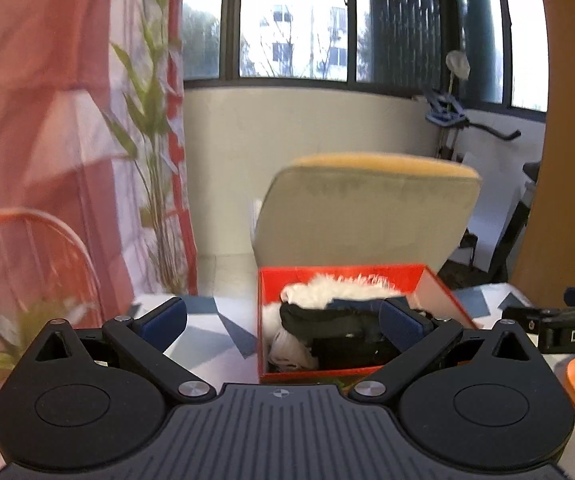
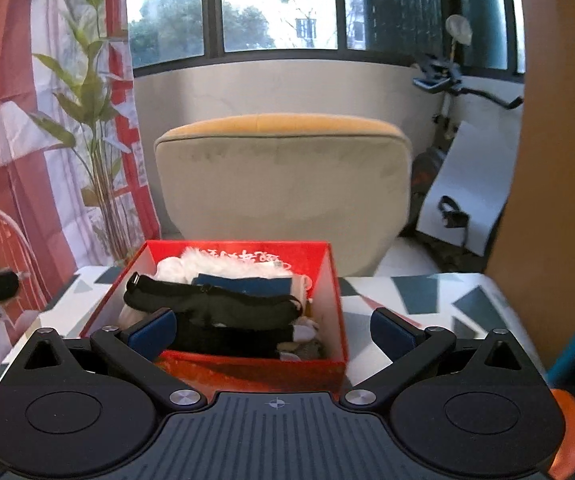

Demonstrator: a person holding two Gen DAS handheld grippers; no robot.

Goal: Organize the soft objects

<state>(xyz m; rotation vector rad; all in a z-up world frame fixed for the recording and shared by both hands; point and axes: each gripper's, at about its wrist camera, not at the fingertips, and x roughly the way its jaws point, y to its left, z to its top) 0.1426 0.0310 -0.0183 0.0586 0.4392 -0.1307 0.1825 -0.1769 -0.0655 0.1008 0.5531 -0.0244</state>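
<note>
A red box (image 1: 439,292) (image 2: 333,292) stands on the patterned tablecloth. Soft things fill it: white fluffy fabric (image 1: 339,290) (image 2: 223,264), a dark blue piece (image 2: 243,284) and black fabric (image 1: 327,320) (image 2: 211,304) on top. My left gripper (image 1: 283,322) is open and holds nothing; it hangs above the near left side of the box, and its right blue pad (image 1: 401,324) covers part of the contents. My right gripper (image 2: 271,330) is open wide and holds nothing, above the near edge of the box.
A beige chair back (image 1: 363,208) (image 2: 283,176) stands just behind the table. A plant (image 2: 87,92) and a red-and-white curtain (image 1: 39,100) are on the left. An exercise bike (image 2: 447,80) is at the right. The other gripper's black body (image 1: 567,328) shows at the right edge.
</note>
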